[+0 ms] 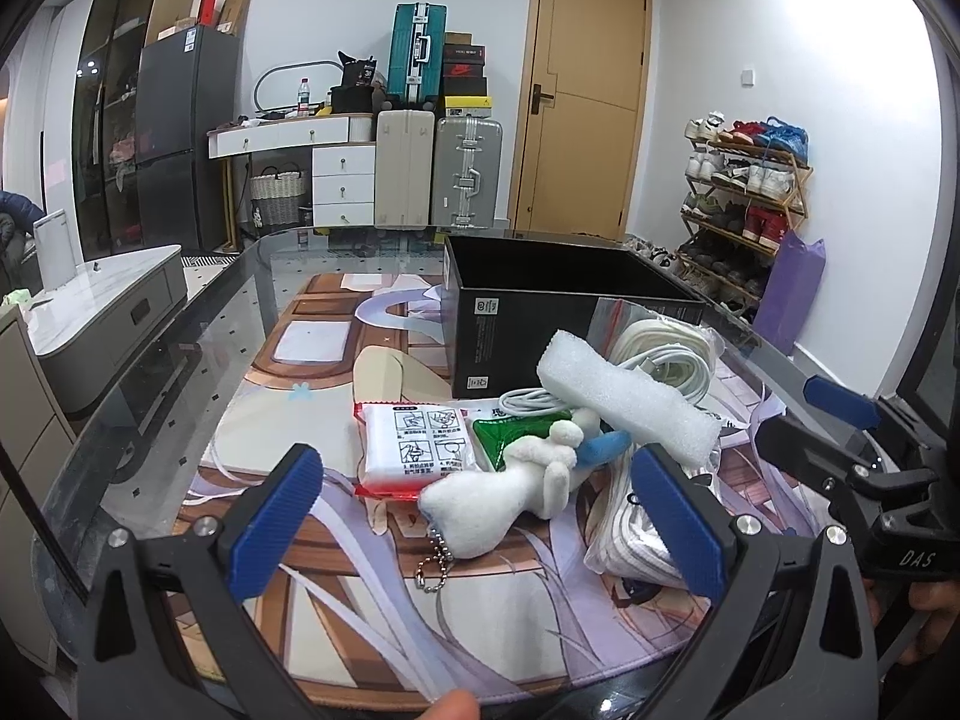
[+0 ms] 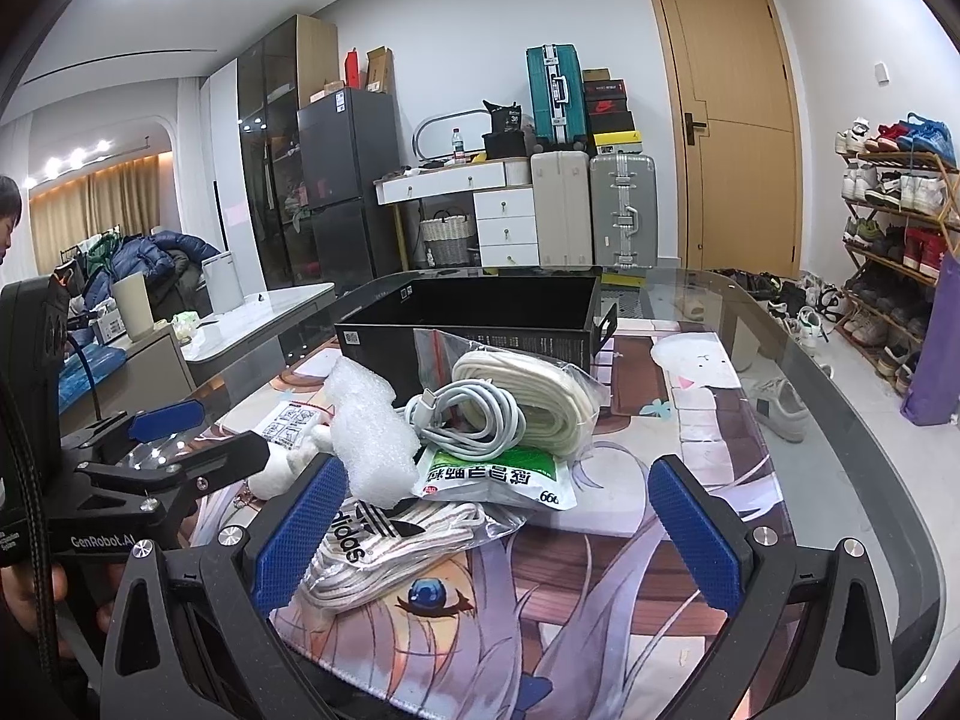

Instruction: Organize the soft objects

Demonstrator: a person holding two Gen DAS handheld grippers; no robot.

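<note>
A pile of soft things lies on the printed mat in front of an open black box (image 1: 540,312) (image 2: 480,312). It holds a white plush keychain toy (image 1: 510,480), a white foam block (image 1: 630,396) (image 2: 372,432), a red-edged tissue pack (image 1: 414,444), a green-and-white packet (image 2: 498,474), a coiled white cable (image 2: 474,414), a bagged cream rope (image 2: 540,396) and bagged adidas socks (image 2: 384,540). My left gripper (image 1: 480,534) is open, its fingers either side of the plush toy. My right gripper (image 2: 498,534) is open and empty, near the socks and the packet.
The glass table's edge (image 2: 840,396) curves off to the right. Suitcases (image 1: 438,168), a white dresser, a fridge, a door and a shoe rack (image 1: 744,198) stand behind. A grey cabinet (image 1: 108,312) is at the left.
</note>
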